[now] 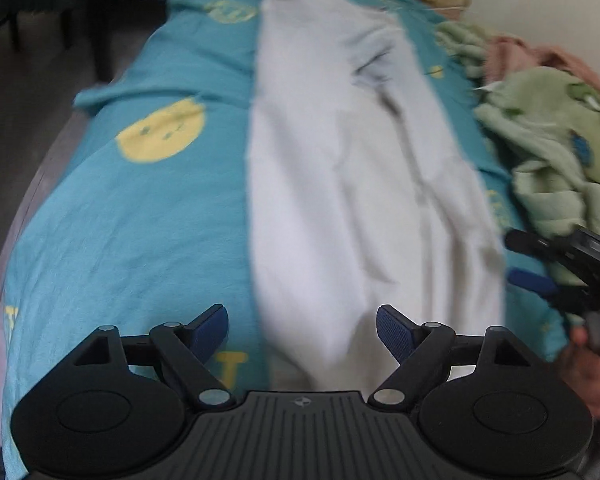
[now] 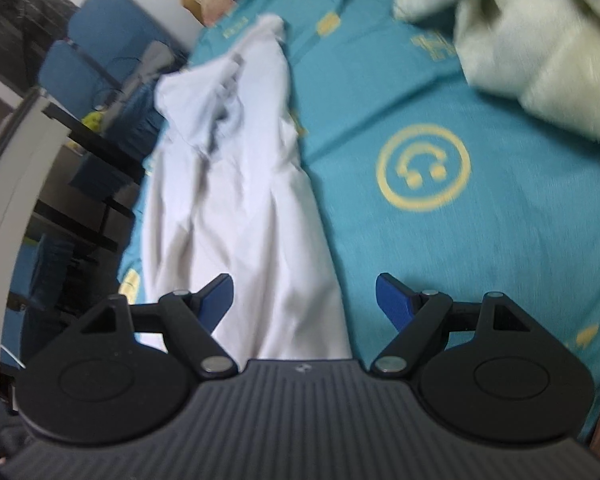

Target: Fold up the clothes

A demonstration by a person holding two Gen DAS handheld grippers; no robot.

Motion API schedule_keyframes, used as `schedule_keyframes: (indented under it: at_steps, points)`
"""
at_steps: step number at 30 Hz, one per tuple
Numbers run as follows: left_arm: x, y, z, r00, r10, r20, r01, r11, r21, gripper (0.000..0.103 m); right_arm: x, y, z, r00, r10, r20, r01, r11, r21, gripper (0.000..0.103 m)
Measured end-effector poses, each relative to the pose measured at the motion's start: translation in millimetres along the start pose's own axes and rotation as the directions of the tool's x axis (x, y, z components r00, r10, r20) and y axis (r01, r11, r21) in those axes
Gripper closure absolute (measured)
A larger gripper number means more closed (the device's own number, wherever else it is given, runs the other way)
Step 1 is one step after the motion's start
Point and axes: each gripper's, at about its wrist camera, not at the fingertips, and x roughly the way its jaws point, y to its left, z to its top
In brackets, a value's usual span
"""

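Grippers first: the left gripper [image 1: 302,330] and right gripper [image 2: 304,300] both hang with jaws spread wide, nothing pinched, above the near end of a white garment [image 1: 340,184]. It lies lengthwise along the teal bedsheet [image 1: 140,208] toward the far edge. Green clothes [image 1: 556,152] pile at the sheet's right edge.

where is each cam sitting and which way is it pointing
Left wrist: sits on the left gripper, jaws open, angled down along the white garment on the teal sheet; the right gripper and a hand show at its right edge.
Right wrist: sits on the right gripper, jaws open, angled down over the same garment's near end.
Shared: garment, sheet, pale green clothes pile.
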Motion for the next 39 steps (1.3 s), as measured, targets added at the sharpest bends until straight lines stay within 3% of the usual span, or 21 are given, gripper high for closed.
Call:
schedule_keyframes:
  at_steps: [4, 7, 11, 13, 14, 15, 16, 17, 18, 21, 26, 29, 33, 39]
  points:
    - [5.3, 1.3, 1.9, 0.999, -0.049, -0.012, 0.049, 0.999, 0.009, 0.014, 8.9, -0.9, -14.3, 0.997, -0.005, -0.071, 0.007, 1.000, 0.026, 0.023]
    - [6.4, -5.0, -2.7, 0.993, -0.094, -0.072, 0.097, 0.994, 0.042, 0.014, 11.7, 8.2, -26.0, 0.992, 0.014, -0.126, -0.015, 1.000, -0.001, 0.022]
    - [7.8, -11.9, -18.7, 0.971, -0.157, -0.179, 0.167, 0.985, 0.045, 0.018, 10.6, 28.4, -46.9, 0.978, -0.003, -0.210, -0.014, 0.997, -0.080, 0.022]
    - [6.5, -18.6, -29.6, 0.963, -0.153, -0.222, 0.175, 0.981, 0.084, 0.026, 10.1, 42.9, -60.5, 0.960, -0.016, -0.278, -0.028, 0.988, -0.153, 0.024]
    - [5.9, -22.0, -35.0, 0.958, -0.150, -0.244, 0.180, 0.978, 0.104, 0.035, 9.6, 50.9, -67.2, 0.949, -0.023, -0.314, -0.041, 0.980, -0.195, 0.028]
    - [5.3, -24.8, -40.1, 0.954, -0.146, -0.263, 0.182, 0.976, 0.120, 0.049, 8.9, 57.9, -73.3, 0.940, -0.032, -0.341, -0.050, 0.972, -0.230, 0.037]
    - [4.2, -24.7, -43.6, 0.952, -0.136, -0.273, 0.173, 0.978, 0.118, 0.058, 8.1, 62.5, -77.8, 0.936, -0.045, -0.348, -0.046, 0.967, -0.251, 0.055]
    - [2.9, -24.5, -46.9, 0.952, -0.127, -0.280, 0.164, 0.980, 0.115, 0.082, 8.3, 66.8, -81.9, 0.933, -0.070, -0.352, -0.034, 0.959, -0.282, 0.067]
    - [0.1, -23.5, -48.6, 0.954, -0.127, -0.273, 0.161, 0.981, 0.105, 0.093, 8.2, 71.4, -85.9, 0.931, -0.103, -0.350, -0.016, 0.946, -0.322, 0.076]
    - [-15.0, -22.6, -51.6, 0.962, -0.143, -0.231, 0.166, 0.983, 0.082, 0.095, -2.9, 80.4, -89.4, 0.939, -0.125, -0.321, -0.005, 0.927, -0.376, 0.089]
    - [-68.5, -28.0, -45.8, 0.972, -0.218, -0.085, 0.223, 0.973, 0.053, 0.096, -53.6, 84.5, -77.9, 0.981, -0.035, -0.192, -0.034, 0.938, -0.345, 0.090]
    - [-106.7, -31.6, -40.1, 0.965, -0.261, 0.004, 0.261, 0.965, 0.037, 0.096, -86.6, 83.3, -69.6, 0.993, 0.044, -0.107, -0.074, 0.953, -0.293, 0.091]
    - [-150.2, -44.9, -30.7, 0.952, -0.295, 0.083, 0.291, 0.955, 0.053, 0.096, -126.2, 83.7, -66.7, 0.992, 0.125, -0.006, -0.122, 0.955, -0.269, 0.091]
    - [-195.8, -67.2, -39.2, 0.941, -0.315, 0.128, 0.303, 0.947, 0.105, 0.096, -163.5, 78.2, -74.5, 0.975, 0.214, 0.056, -0.194, 0.950, -0.245, 0.091]
